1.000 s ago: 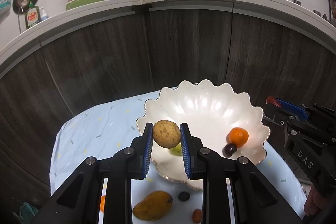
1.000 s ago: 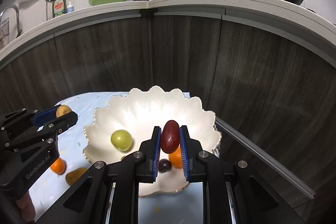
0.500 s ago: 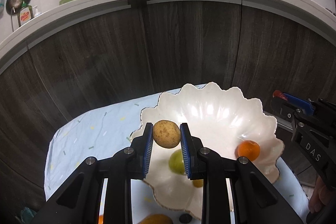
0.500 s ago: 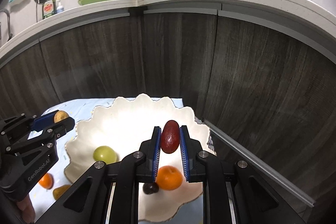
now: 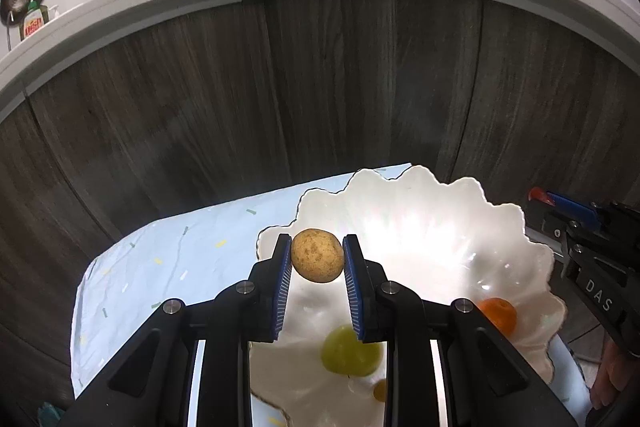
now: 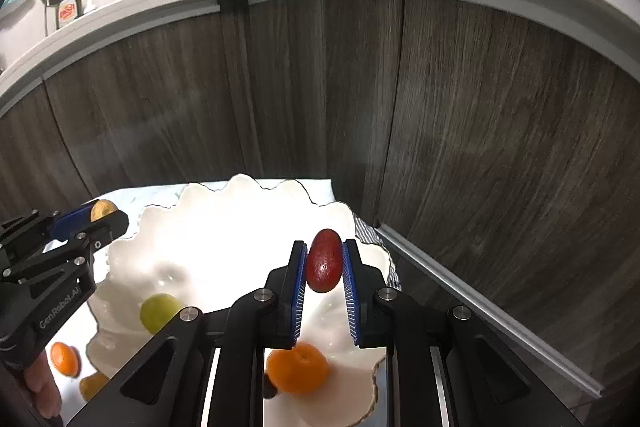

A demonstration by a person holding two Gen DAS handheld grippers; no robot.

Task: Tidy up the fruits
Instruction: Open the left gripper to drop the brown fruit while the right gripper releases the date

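Two blue fingers (image 5: 280, 281) of the left gripper (image 5: 317, 281) pinch a round brown fruit (image 5: 317, 255) over the white bowl (image 5: 516, 223). On the right view, the right gripper (image 6: 323, 283) pinches a red fruit (image 6: 324, 261) above that bowl, over an orange (image 6: 298, 367).

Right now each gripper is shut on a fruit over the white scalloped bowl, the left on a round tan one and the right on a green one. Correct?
Not quite. The right gripper holds a dark red oval fruit, as the right wrist view shows; the green fruit lies in the white scalloped bowl. The left gripper does grip the round tan fruit.
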